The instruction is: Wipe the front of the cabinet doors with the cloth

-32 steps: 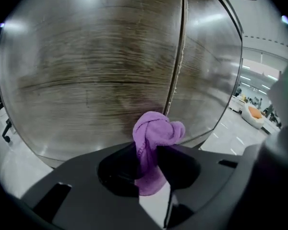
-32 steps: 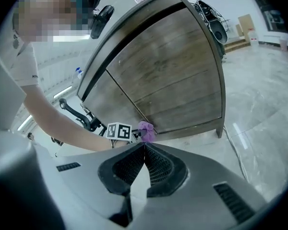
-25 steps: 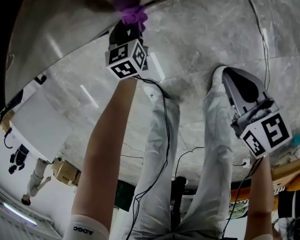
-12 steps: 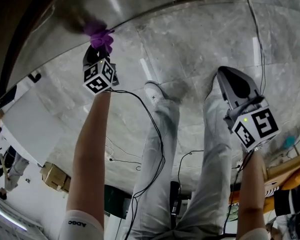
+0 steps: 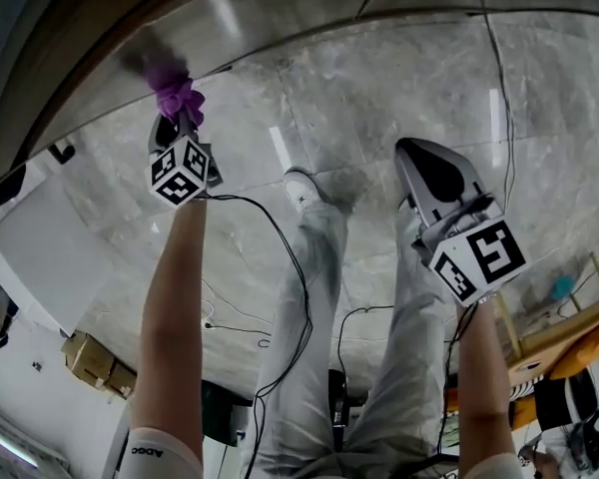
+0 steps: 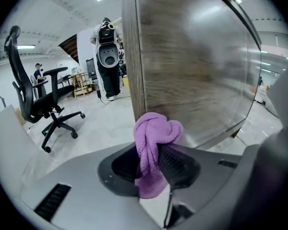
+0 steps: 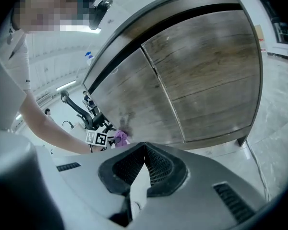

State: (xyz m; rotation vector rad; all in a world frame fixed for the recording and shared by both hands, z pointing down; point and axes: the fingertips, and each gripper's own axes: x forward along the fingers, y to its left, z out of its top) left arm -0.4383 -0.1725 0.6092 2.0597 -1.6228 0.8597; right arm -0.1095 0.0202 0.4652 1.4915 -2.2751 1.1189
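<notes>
The cloth's (image 6: 158,131) lower end is buried between the jaws of the left gripper (image 6: 155,163). The cabinet door (image 6: 192,66) is cut off by the picture's top edge.

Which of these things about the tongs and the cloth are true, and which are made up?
1. The left tongs grip a cloth. True.
2. The cloth is green. False: it is purple.
3. The right tongs are shut with nothing in them. True.
4. The right tongs touch the cabinet doors. False: they are held away from the doors.
</notes>
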